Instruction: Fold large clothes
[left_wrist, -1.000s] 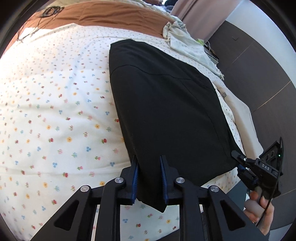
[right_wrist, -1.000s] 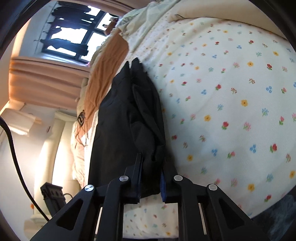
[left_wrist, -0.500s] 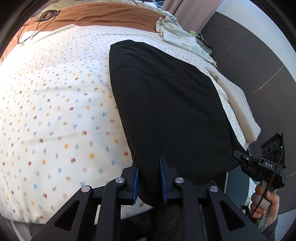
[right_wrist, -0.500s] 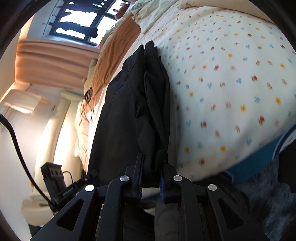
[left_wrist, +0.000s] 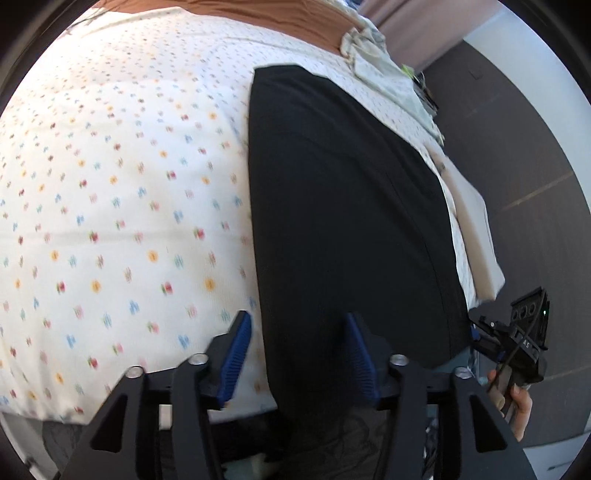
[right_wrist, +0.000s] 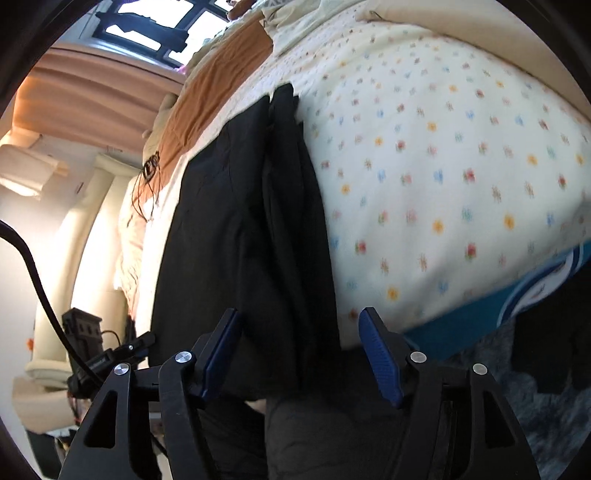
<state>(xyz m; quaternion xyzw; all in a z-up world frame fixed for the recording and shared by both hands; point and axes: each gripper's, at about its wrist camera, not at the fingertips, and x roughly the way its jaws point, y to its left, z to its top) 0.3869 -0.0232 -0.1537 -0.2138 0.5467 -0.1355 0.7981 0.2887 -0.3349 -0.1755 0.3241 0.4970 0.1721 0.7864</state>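
At the bottom of each frame, the left gripper (left_wrist: 297, 354) and right gripper (right_wrist: 299, 354) had their jaws opening, pads clear of the black garment (left_wrist: 343, 206) hanging between them. It stretched up-frame, flat on the flowered bed (left_wrist: 110, 184).

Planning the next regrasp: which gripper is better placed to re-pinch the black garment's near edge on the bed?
Left, marginally. The left gripper, jaws opening, straddles the flat black garment. The right gripper, also opening, faces bunched folds.

Black garment (left_wrist: 343, 206) on floral bed (left_wrist: 122, 192)
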